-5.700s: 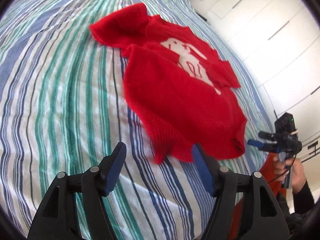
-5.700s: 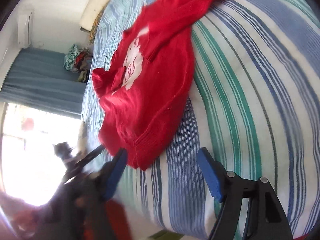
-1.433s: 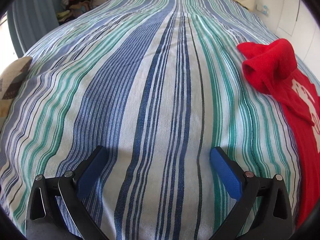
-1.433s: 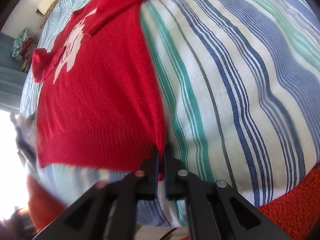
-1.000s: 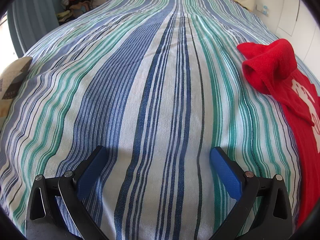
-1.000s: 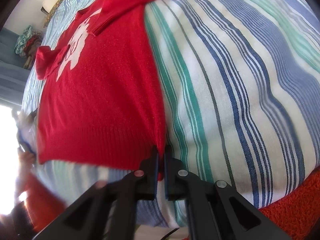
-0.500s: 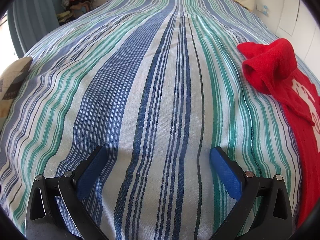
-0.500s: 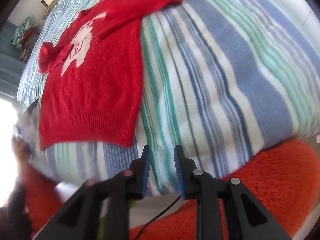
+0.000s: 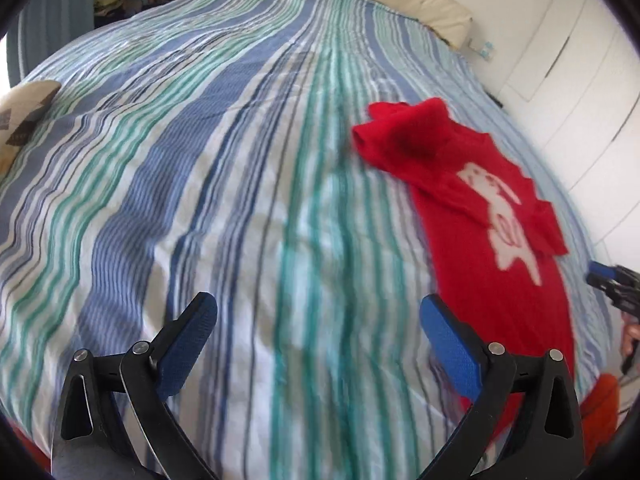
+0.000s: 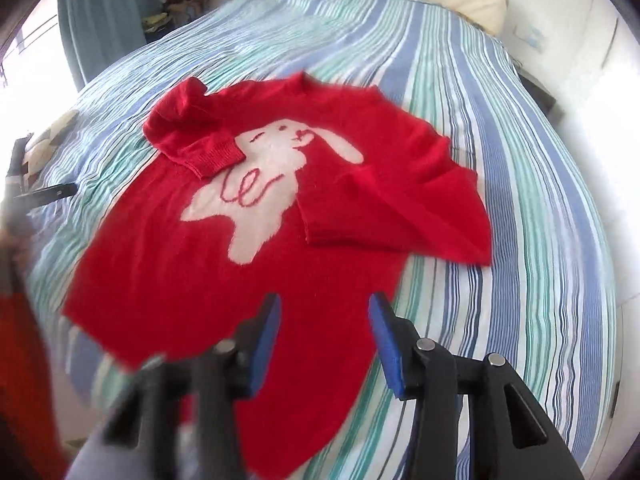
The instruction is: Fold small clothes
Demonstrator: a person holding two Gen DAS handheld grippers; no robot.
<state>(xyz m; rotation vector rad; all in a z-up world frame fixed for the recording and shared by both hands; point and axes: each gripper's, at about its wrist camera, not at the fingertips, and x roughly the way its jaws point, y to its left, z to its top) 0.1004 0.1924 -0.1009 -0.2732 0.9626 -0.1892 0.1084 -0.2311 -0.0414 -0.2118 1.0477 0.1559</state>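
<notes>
At the left, the left gripper is held with its blue fingers spread wide and empty above bare striped bed, and the red sweater is seen to lie well off to its right, apart from both fingers. The sweater is spread face up on the bed with a white rabbit figure showing, its long axis running from the neck at the far side to the hem at the near side. Its left sleeve is bunched over the chest, and its right sleeve is folded in across the body. Further right, the right gripper is held with its fingers moderately apart and empty, directly over the sweater's near hem, so it is judged the nearer hand for the next grasp. The hem corner closest to the right gripper is hidden behind its fingers, and motion blur makes the left edge of the hem hard to make out.
</notes>
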